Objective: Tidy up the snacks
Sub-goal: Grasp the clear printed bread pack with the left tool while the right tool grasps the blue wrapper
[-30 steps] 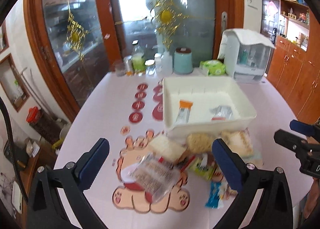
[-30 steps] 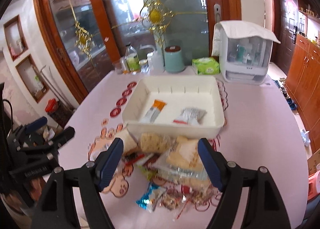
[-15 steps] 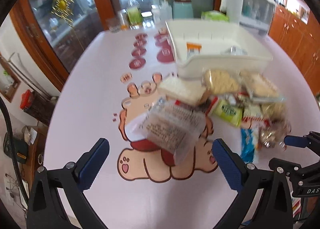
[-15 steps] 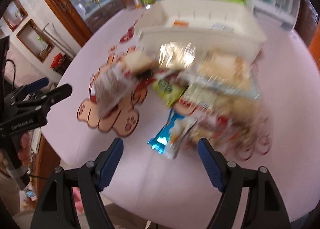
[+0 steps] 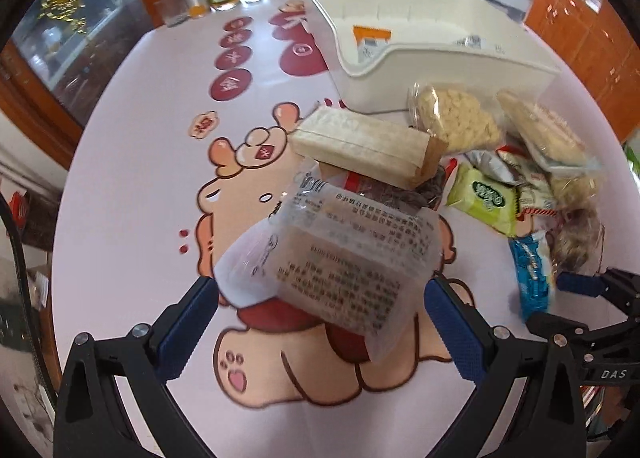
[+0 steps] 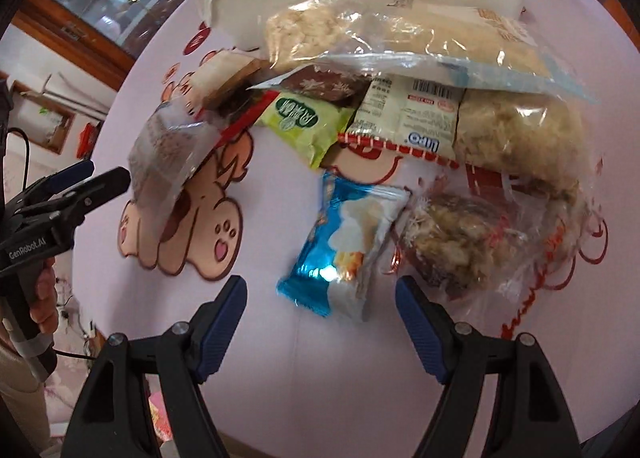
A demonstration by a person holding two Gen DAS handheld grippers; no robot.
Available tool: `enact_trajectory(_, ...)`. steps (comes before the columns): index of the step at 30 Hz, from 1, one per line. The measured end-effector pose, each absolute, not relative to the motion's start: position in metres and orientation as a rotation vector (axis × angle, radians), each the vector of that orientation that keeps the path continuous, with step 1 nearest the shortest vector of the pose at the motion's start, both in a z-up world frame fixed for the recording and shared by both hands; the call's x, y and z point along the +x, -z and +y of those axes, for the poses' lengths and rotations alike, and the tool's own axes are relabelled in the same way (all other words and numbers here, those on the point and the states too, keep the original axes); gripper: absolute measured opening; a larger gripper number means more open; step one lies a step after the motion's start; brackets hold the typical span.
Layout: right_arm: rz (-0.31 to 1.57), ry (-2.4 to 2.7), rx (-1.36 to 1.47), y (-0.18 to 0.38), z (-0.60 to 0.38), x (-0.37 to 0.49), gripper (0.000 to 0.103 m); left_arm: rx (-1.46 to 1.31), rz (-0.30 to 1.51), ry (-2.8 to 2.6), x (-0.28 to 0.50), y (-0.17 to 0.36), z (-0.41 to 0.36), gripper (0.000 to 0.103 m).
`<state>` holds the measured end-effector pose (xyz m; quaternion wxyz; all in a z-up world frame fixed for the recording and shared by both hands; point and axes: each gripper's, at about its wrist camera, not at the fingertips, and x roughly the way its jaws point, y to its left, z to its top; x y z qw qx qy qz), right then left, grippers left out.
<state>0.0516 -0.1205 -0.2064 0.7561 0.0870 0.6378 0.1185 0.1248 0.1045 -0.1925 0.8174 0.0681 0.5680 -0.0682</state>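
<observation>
**Inspector:** Snacks lie heaped on the pale pink table, against the near wall of the white plastic bin. The bin already holds an orange-and-white sachet and a silvery packet.

**Clerk:** And the grippers?

**Inspector:** Left gripper: fingers spread wide, flanking the clear plastic pack with printed text, which lies at the near end of the heap over the cartoon print. Whether the pads touch it, I cannot tell. Right gripper: fingers likewise spread, holding nothing, poised just short of the blue-and-white foil packet near the table's front edge.

**Clerk:** Handling?

**Inspector:** In my judgement, both are light and soft. The clear pack's film looks slippery and will crumple; take it across the filled middle, not the loose sealed end. The foil packet seems puffed and likely fragile inside; pinch it gently across its width.

**Clerk:** Hazards?

**Inspector:** The clear pack rests partly under the tan paper-wrapped block; lifting may drag it. The green wrapped packet and the crumpled clear bag of brown crumbs crowd the foil packet.
</observation>
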Motion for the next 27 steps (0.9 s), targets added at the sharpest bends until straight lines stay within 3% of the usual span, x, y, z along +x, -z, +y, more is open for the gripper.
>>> enact_trajectory(11, 1.37, -0.163, 0.099, 0.214, -0.097, 0.065, 0.074, 0.255, 1.268, 0.242, 0.149, 0.224, 0.081, 0.103)
enact_trajectory(12, 1.368, -0.149, 0.084, 0.215, -0.094, 0.065, 0.072, 0.262, 1.273, 0.246, 0.151, 0.226, 0.079, 0.103)
enact_trajectory(17, 1.35, -0.098, 0.001, 0.214, -0.081, 0.073, 0.037, 0.265, 1.279, 0.224, 0.157, 0.231, 0.075, 0.103)
enact_trajectory(19, 1.351, -0.096, 0.009, 0.214, -0.081, 0.078, 0.032, 0.289, 1.278, 0.203, 0.157, 0.235, 0.073, 0.103)
enact_trajectory(27, 1.346, -0.104, 0.003, 0.214, -0.083, 0.086, 0.031, 0.383, 1.266, 0.161, 0.15, 0.238, 0.06, 0.103)
